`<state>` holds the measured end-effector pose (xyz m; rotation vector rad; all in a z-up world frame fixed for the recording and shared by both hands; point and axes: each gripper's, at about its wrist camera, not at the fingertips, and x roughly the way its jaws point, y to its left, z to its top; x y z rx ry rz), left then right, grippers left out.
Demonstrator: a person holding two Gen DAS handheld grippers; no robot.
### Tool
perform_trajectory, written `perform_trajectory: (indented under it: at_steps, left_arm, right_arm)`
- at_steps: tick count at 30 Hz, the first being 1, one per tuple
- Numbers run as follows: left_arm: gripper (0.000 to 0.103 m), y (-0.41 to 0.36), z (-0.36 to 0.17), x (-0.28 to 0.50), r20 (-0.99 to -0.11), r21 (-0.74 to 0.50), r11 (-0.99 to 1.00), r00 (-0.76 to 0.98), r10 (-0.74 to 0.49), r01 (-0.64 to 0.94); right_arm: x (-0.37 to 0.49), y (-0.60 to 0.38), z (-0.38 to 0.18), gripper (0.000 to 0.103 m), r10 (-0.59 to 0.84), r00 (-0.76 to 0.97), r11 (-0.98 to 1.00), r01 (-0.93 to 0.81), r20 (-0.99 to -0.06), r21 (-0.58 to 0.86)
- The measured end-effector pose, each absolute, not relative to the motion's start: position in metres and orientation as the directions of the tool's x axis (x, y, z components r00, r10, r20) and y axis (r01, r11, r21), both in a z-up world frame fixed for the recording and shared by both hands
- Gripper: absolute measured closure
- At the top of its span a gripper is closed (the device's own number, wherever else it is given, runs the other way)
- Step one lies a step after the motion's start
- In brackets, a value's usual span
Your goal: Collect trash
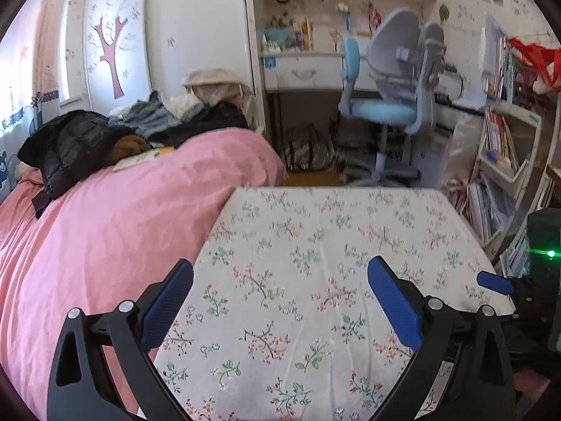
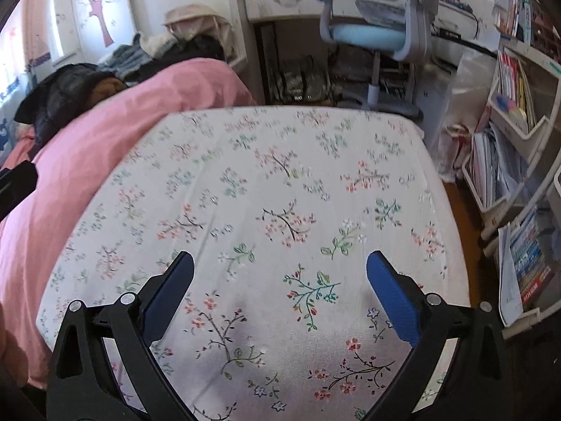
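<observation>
A table under a white floral cloth point(image 1: 315, 245) fills the lower half of both views point(image 2: 280, 193). No trash shows on it in either view. My left gripper point(image 1: 280, 280) hangs over the near left part of the table, open, with nothing between its blue pads point(image 1: 392, 298). My right gripper point(image 2: 280, 280) hovers low over the near edge of the cloth, open and holding nothing. In the left wrist view a blue fingertip of the right gripper point(image 1: 494, 282) shows at the right edge of the table.
A bed with a pink cover point(image 1: 105, 217) runs along the table's left side, with a black jacket point(image 1: 70, 147) and piled clothes on it. Beyond the table stand a blue desk chair point(image 1: 385, 105) and a desk. Bookshelves point(image 2: 515, 112) and stacked books line the right.
</observation>
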<state>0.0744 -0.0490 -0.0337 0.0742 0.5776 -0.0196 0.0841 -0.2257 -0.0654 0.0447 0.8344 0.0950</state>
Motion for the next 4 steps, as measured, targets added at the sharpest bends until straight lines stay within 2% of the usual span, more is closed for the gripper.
perform_trajectory:
  at_steps: [4]
  left_arm:
    - [0.008, -0.0498, -0.0326, 0.0708, -0.534, 0.069, 0.997, 0.845, 0.003, 0.040]
  right_arm:
    - [0.0831, -0.2235, -0.0662, 0.008, 0.104, 0.674, 0.995, -0.076, -0.731, 0.072]
